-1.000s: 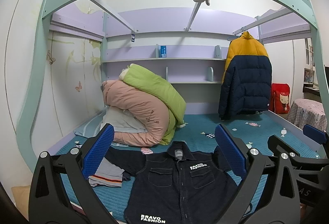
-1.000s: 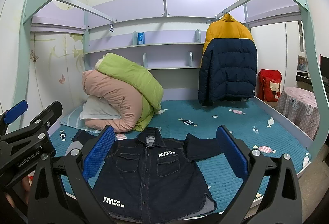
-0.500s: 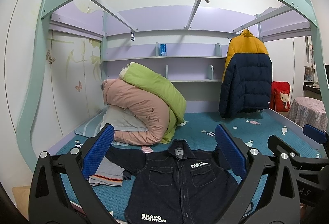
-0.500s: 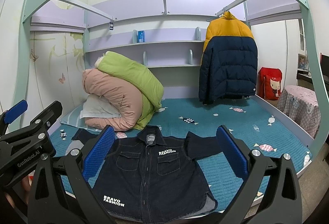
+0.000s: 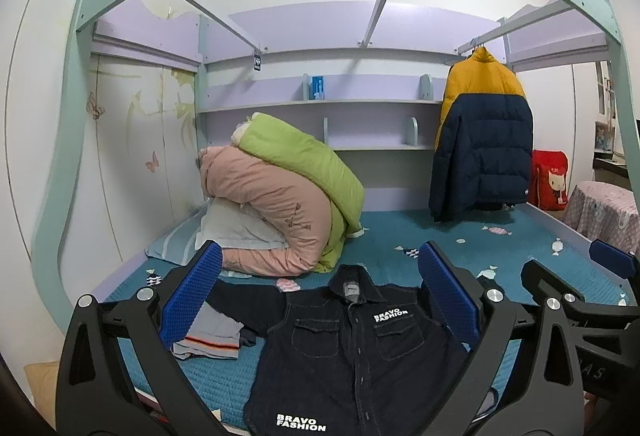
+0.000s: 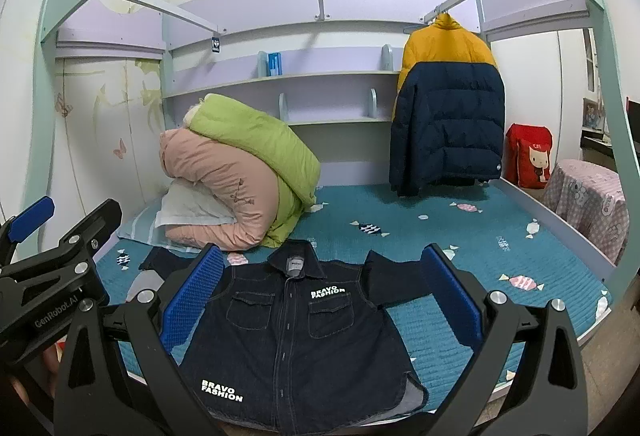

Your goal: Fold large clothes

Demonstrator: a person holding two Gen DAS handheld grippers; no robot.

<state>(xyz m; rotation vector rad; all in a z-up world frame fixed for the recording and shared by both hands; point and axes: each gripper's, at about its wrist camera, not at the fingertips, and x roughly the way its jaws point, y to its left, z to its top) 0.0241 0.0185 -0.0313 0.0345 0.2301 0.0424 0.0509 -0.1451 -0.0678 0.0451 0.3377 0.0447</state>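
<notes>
A dark denim shirt [image 5: 352, 348] [image 6: 288, 332] with white "BRAVO FASHION" print lies flat, front up, near the front edge of the teal bed [image 6: 460, 236], sleeves spread to both sides. My left gripper [image 5: 320, 296] hovers above and in front of it, open, nothing between its blue pads. My right gripper [image 6: 320, 294] is likewise open and empty over the shirt. In the right wrist view the left gripper's body [image 6: 60, 268] shows at the left edge.
A folded grey garment with an orange stripe [image 5: 212, 336] lies left of the shirt. Rolled pink and green quilts [image 6: 240, 172] and a pillow are piled at the back left. A yellow and navy puffer jacket [image 6: 448, 108] hangs at the back right. The bed frame arches overhead.
Both views have shifted slightly; the shirt sits a little lower in frame. Both grippers stay open and the shirt has not moved on the bed.
</notes>
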